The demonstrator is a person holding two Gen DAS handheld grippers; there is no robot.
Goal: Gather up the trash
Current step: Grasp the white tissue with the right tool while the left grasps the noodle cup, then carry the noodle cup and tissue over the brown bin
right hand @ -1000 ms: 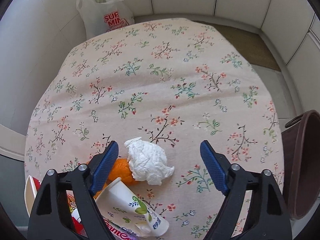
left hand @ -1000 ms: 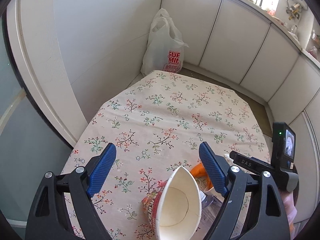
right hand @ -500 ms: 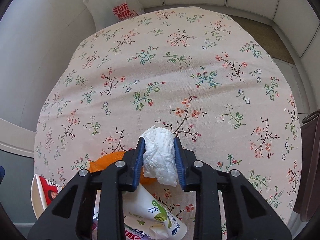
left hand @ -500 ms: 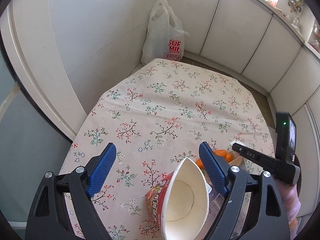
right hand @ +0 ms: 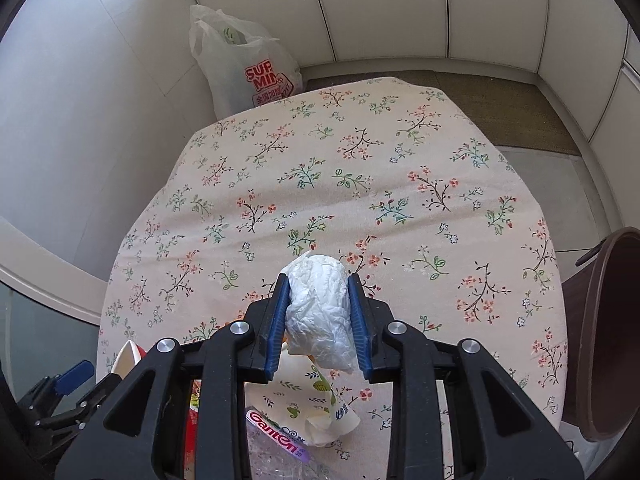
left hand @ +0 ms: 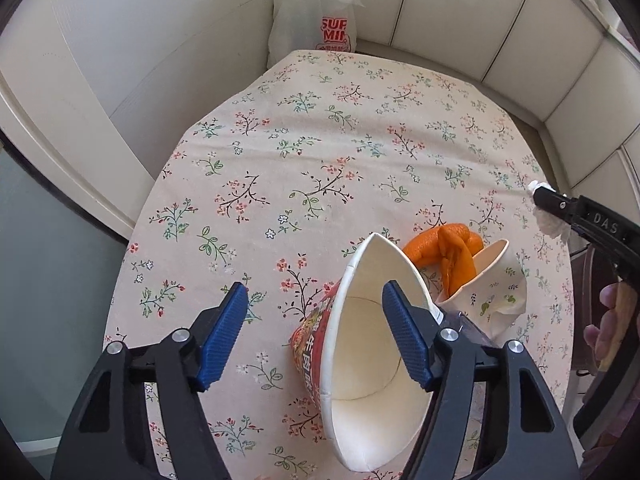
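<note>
My right gripper [right hand: 318,308] is shut on a crumpled white tissue [right hand: 320,312] and holds it above the floral table; it also shows at the right edge of the left wrist view [left hand: 550,214]. My left gripper [left hand: 316,334] is open, its jaws on either side of the rim of a tipped noodle cup [left hand: 368,360] without touching it. Orange peel [left hand: 448,252] lies in and beside a crumpled paper cup [left hand: 492,292]. A crushed clear bottle [right hand: 280,444] lies under my right gripper.
A brown trash bin [right hand: 608,340] stands off the table's right edge. A white shopping bag [right hand: 248,68] sits on the floor beyond the table's far end. The floral tablecloth [right hand: 340,184] stretches ahead, with white walls and cabinets around.
My right gripper closed on the tissue and lifted it up and to the right, off the peel. My left gripper moved forward over the noodle cup, still open.
</note>
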